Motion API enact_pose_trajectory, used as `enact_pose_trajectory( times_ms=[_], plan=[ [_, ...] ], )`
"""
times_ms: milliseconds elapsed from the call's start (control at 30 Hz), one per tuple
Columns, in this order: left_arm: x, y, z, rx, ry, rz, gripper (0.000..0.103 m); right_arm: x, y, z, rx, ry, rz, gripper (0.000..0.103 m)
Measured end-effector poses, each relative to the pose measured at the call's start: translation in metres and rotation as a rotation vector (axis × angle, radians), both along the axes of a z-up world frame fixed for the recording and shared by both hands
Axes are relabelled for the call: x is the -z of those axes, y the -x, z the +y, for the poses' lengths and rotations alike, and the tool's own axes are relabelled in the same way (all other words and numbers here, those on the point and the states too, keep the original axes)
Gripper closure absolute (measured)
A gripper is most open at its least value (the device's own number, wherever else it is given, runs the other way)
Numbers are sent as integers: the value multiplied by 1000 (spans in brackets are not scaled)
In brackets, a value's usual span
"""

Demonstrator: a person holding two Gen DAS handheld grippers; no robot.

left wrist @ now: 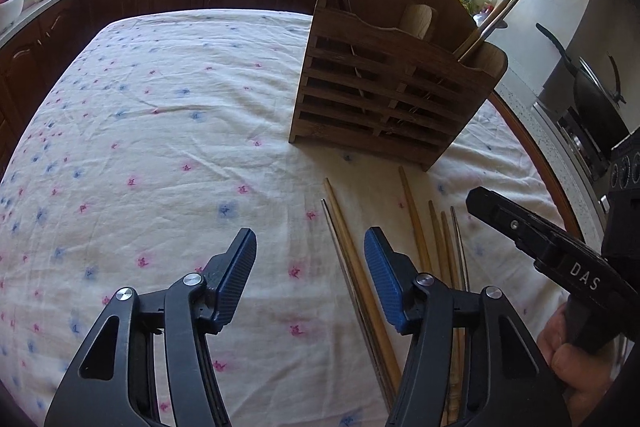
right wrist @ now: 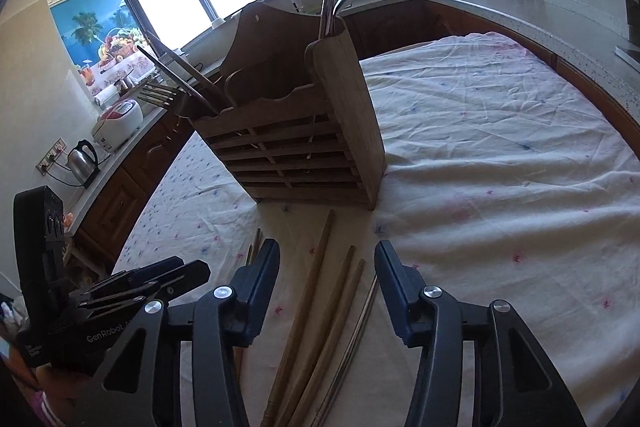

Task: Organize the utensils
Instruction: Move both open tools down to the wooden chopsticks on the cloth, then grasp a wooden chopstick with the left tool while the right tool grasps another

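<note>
The table (left wrist: 160,87), under its floral cloth, is filling both views, with bare cloth running wide from nine to twelve o'clock in the left wrist view and toward three o'clock in the right wrist view, so open room for moving is lying on both flanks. Its curved edge is showing at about three o'clock in the left wrist view, with a counter just past it.

The wooden caddy (left wrist: 384,99) is standing upright at about one o'clock, already holding forks (right wrist: 160,95), metal pieces and a pair of chopsticks (left wrist: 496,15), so part of the sorting looks done.

What is left, I judge, is the loose chopsticks (right wrist: 312,311) lying flat on the cloth at six o'clock, just in front of the caddy: several wooden sticks and thinner metal ones.

The right gripper (right wrist: 327,291) is hanging over that bundle, fingers about half open with sticks between them, gripping nothing. The left gripper (left wrist: 310,283) is likewise half open, two sticks lying between its fingers, none held. The two tools are sitting close together, so crowding is the risk here.
</note>
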State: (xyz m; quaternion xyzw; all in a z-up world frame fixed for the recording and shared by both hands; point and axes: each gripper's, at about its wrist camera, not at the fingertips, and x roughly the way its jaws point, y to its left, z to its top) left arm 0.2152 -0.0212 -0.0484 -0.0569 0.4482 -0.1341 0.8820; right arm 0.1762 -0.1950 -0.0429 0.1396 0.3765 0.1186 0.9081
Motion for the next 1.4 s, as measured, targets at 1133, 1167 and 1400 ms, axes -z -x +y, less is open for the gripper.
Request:
enact_pose_trajectory(
  times_ms=[1133, 1167, 1400],
  plan=[
    [12, -31, -14, 61, -16, 106, 86, 27, -43, 32, -61, 96, 99, 74],
    [16, -36, -17, 66, -18, 131, 86, 31, -47, 36, -70, 118, 111, 75],
    [19, -39, -37, 91, -112, 111, 86, 35, -50, 36, -105, 202, 95, 93]
  ],
)
